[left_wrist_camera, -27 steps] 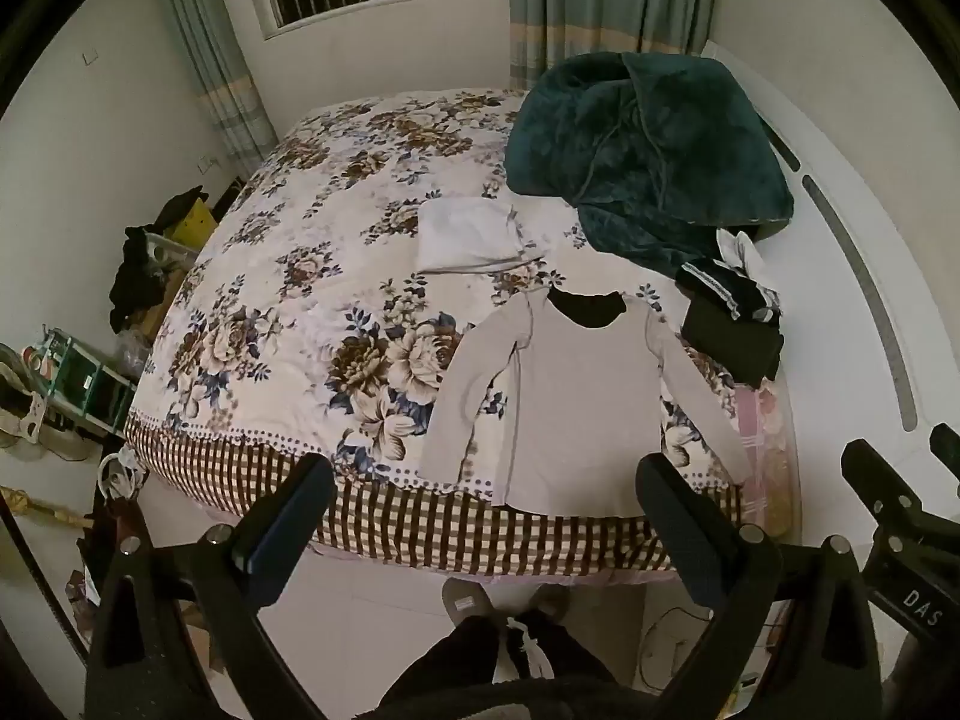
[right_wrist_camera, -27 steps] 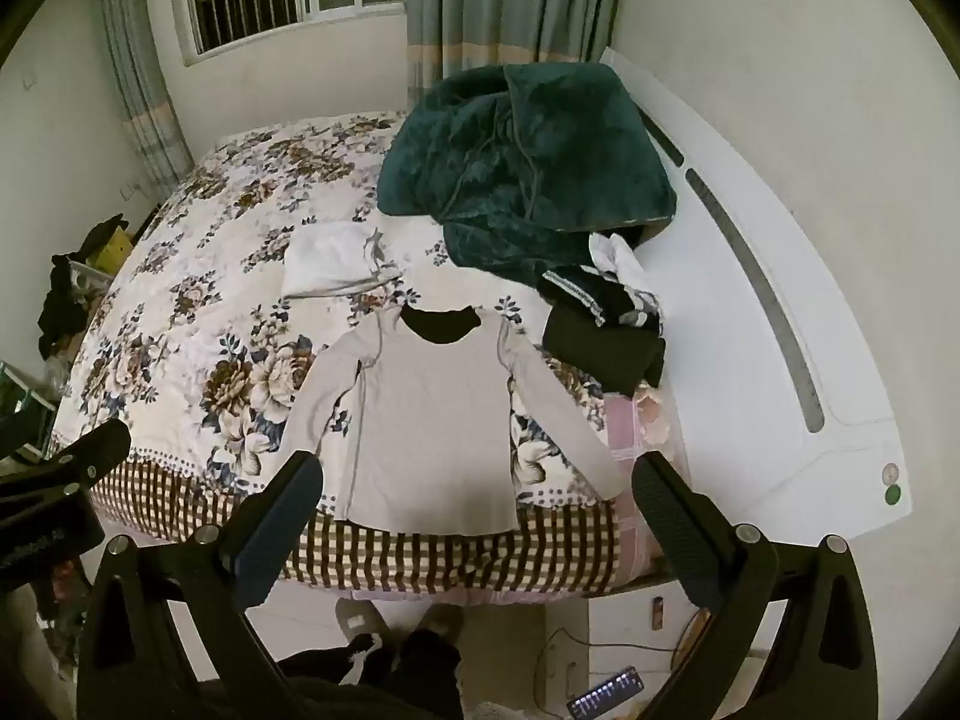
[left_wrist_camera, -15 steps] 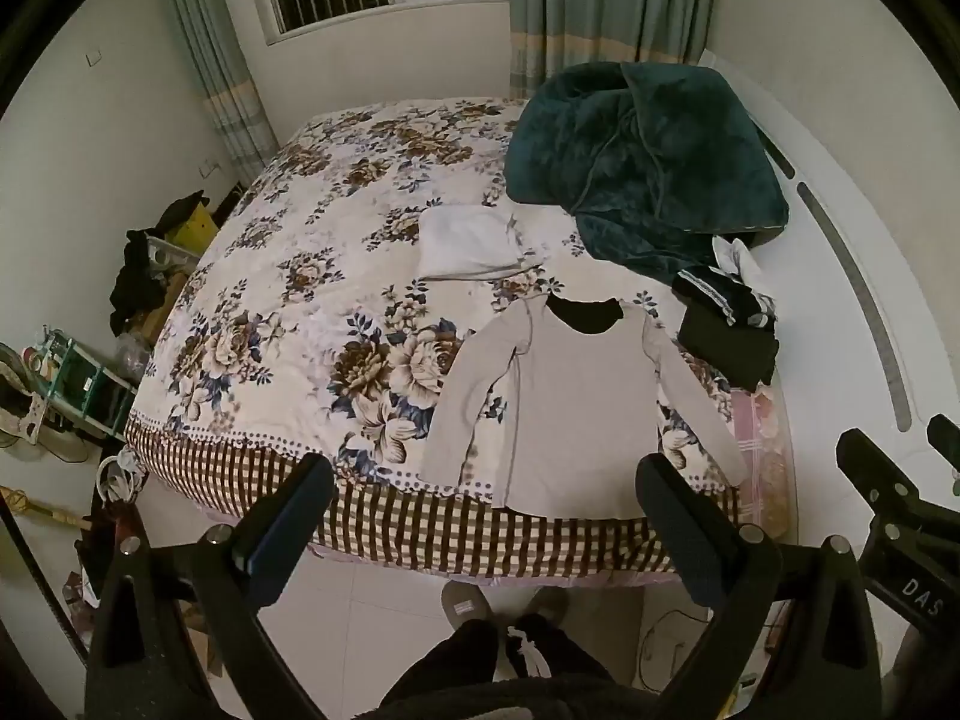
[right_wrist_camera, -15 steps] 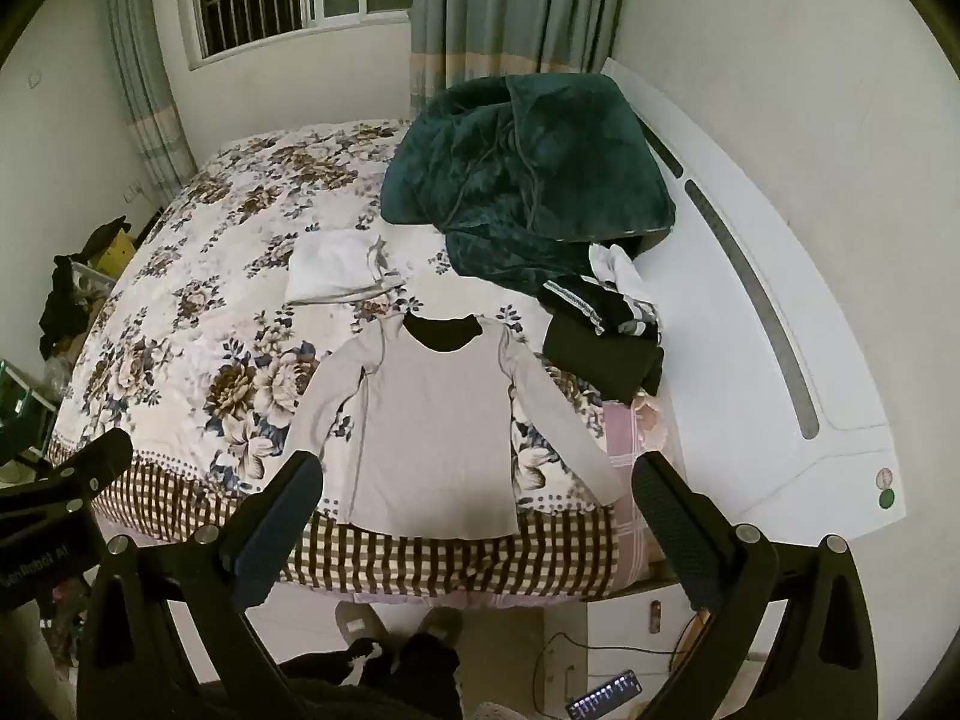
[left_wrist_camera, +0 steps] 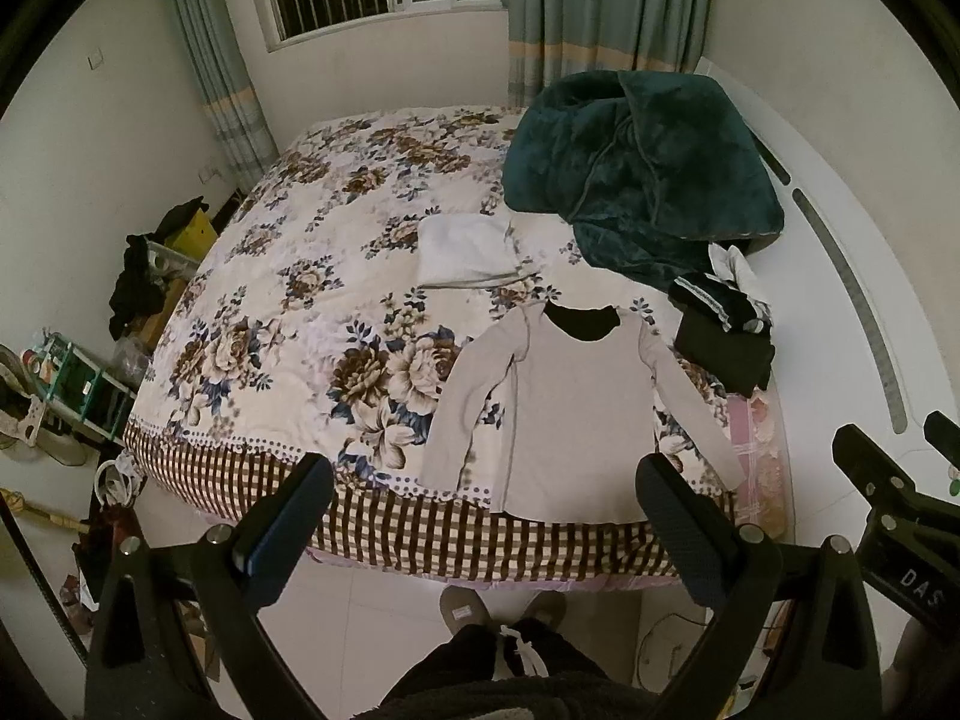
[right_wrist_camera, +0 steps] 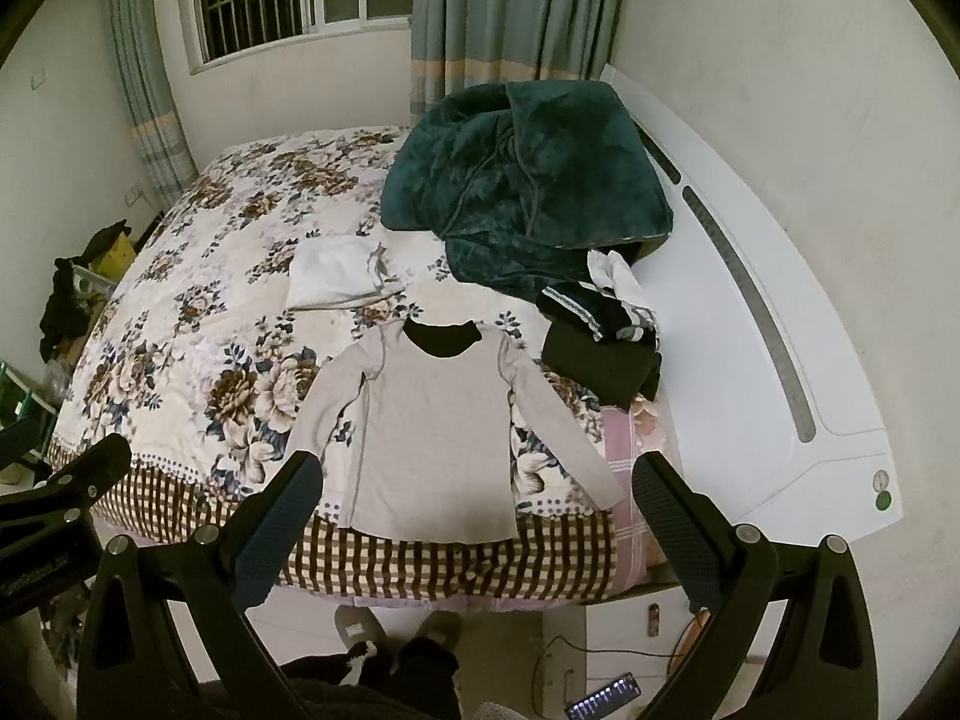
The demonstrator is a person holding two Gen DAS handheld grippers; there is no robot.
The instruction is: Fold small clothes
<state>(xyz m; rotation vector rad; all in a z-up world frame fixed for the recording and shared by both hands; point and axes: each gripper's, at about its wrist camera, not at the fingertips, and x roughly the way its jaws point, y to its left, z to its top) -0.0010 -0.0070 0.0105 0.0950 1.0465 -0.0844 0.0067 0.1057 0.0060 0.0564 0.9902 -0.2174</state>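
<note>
A light grey long-sleeved shirt (left_wrist_camera: 576, 414) with a dark collar lies flat and spread on the floral bed cover (left_wrist_camera: 312, 312), hem at the near bed edge, sleeves angled out. It also shows in the right wrist view (right_wrist_camera: 432, 426). My left gripper (left_wrist_camera: 486, 498) is open and empty, held high above the near bed edge. My right gripper (right_wrist_camera: 474, 498) is open and empty, also held above the shirt's hem. A folded white garment (left_wrist_camera: 468, 252) lies beyond the shirt.
A dark green plush blanket (left_wrist_camera: 636, 162) is heaped at the far right of the bed. Dark folded clothes (left_wrist_camera: 720, 330) sit right of the shirt. The white headboard (right_wrist_camera: 780, 324) runs along the right. Clutter and boxes (left_wrist_camera: 150, 276) stand left of the bed. The person's slippers (left_wrist_camera: 498, 606) are on the floor.
Both grippers have risen and drawn back slightly, so the bed and shirt look a little smaller and lower. Both stay open. The shirt has not moved.
</note>
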